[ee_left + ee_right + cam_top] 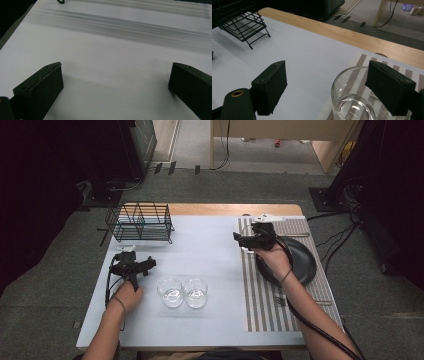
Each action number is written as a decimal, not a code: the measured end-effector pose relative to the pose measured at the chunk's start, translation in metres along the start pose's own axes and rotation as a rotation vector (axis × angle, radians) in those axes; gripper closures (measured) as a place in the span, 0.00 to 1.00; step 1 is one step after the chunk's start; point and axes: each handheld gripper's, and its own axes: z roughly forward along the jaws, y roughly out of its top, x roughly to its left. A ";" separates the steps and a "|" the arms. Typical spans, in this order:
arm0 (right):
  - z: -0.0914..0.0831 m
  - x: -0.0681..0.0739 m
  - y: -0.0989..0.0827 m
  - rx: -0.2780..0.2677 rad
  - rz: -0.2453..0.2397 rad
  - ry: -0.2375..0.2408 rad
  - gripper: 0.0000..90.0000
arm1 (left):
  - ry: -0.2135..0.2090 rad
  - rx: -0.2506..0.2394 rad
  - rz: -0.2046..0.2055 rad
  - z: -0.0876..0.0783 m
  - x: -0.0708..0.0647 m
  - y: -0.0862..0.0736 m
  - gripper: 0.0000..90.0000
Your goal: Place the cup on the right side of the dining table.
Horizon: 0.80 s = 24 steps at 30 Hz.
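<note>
My right gripper [241,241] [327,77] hovers low at the left edge of the striped placemat [260,295] [362,61]. Its jaws stand apart. A small clear glass [352,105] sits on the mat's edge; the right jaw is over its rim and the left jaw is well clear of it, so nothing is gripped. My left gripper [132,261] [116,75] rests near the table's left side, open, with only bare white tabletop [112,50] between its jaws. Two more clear glasses [171,292] [195,292] stand side by side at the front middle.
A black wire rack [140,222] [242,26] stands at the back left of the table. A black round plate [295,260] lies on the placemat, partly under my right hand. The wooden table edge [352,37] runs along the back.
</note>
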 end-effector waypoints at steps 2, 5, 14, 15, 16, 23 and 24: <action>0.000 0.002 0.000 0.002 -0.010 0.004 0.19 | 0.000 0.000 0.000 0.000 0.000 0.000 0.00; 0.002 0.005 -0.001 0.004 -0.023 0.006 0.19 | 0.000 0.000 0.000 0.000 0.000 0.000 0.00; 0.003 0.013 -0.002 0.011 -0.043 0.037 0.19 | 0.000 0.000 0.000 0.000 0.000 0.000 0.00; 0.003 0.014 -0.003 0.014 -0.043 0.039 0.19 | 0.000 0.000 0.000 0.000 0.000 0.000 0.00; 0.004 0.015 -0.003 0.014 -0.048 0.044 0.19 | 0.000 0.000 0.000 0.000 0.000 0.000 0.00; 0.005 0.022 -0.003 0.018 -0.069 0.064 0.19 | 0.000 -0.001 0.000 0.000 0.000 0.000 0.00; 0.005 0.022 -0.003 0.018 -0.069 0.065 0.19 | 0.000 0.000 0.000 0.000 0.000 0.000 0.00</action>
